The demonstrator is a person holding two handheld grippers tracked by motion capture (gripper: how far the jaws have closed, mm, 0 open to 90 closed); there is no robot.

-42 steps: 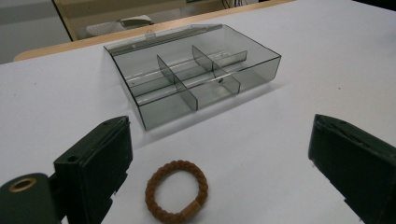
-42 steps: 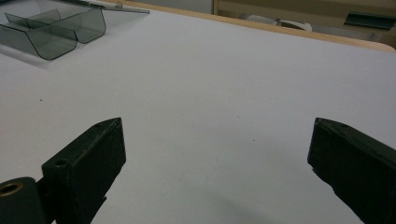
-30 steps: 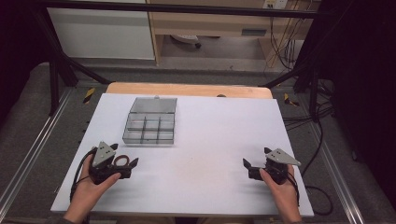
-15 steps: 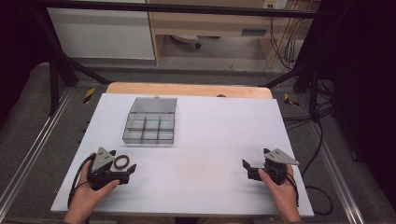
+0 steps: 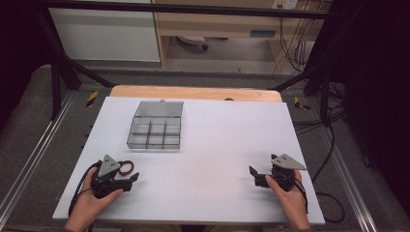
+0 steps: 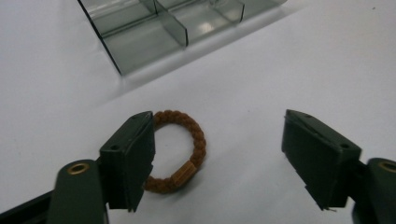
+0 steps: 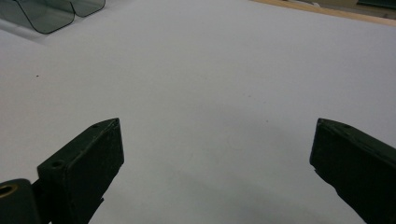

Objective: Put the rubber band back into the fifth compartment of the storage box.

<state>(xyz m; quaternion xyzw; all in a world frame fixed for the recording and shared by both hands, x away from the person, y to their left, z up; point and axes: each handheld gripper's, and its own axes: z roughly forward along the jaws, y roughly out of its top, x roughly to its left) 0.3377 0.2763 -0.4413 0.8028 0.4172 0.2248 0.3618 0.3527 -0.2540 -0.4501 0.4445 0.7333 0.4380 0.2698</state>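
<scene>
White table [image 5: 212, 145], brown bracelet [image 6: 180, 151] beside spread left gripper [image 6: 219, 158]

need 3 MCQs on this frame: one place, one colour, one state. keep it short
1. Where does the bracelet lie?
A. in a compartment of the box
B. on the white table, by the left claw
C. by the right claw

2. What colour is the bracelet?
A. brown
B. blue
C. white

3. How does the left claw stand?
A. shut on the bracelet
B. open, holding nothing
C. shut, empty

Answers:
1 B: it lies on the table short of the clear compartment box, partly behind one jaw.
2 A: the braided band reads brown in the left gripper view.
3 B: the jaws stand wide apart, the bracelet flat on the table.
</scene>
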